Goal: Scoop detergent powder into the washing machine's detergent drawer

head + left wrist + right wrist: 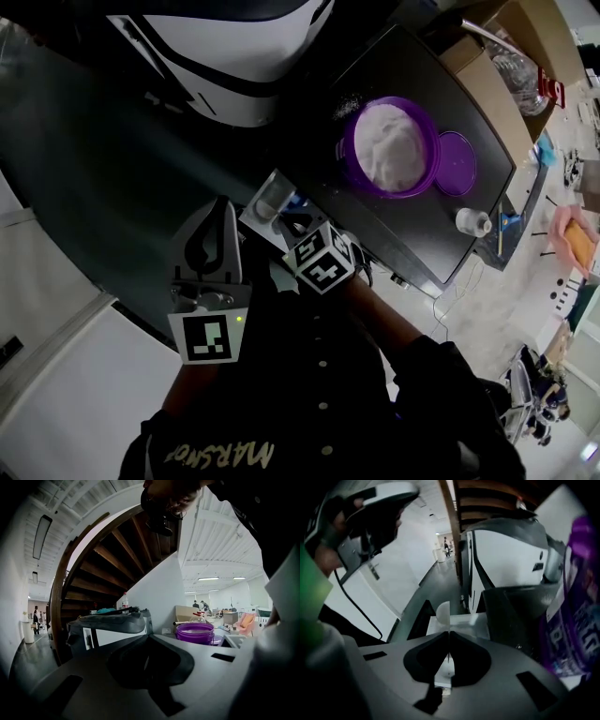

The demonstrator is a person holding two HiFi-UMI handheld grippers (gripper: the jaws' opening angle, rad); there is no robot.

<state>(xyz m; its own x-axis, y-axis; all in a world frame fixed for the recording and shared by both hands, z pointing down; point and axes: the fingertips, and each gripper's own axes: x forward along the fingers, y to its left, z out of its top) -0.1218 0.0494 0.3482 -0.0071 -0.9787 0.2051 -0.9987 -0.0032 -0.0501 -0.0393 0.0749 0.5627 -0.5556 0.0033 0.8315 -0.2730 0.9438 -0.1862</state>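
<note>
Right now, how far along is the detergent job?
Done: the purple tub stands open, its lid beside it, and the drawer is out. In hand: the right gripper is shut on the white scoop, turned on edge at the drawer. Left: the drawer's fill can't be seen; drawer and tub need closing.

Left gripper point(149, 637) near level, jaws seemingly together; right gripper point(449, 633) downward, jaws tight on scoop point(442, 614).

**what the views hold back**

in the right gripper view the purple tub point(576, 620) is blurred and cut off at 3 o'clock, its label unreadable. the scoop point(443, 613) shows edge-on, its load untellable. far figures point(201, 604) in the left gripper view are too small to make out.
</note>
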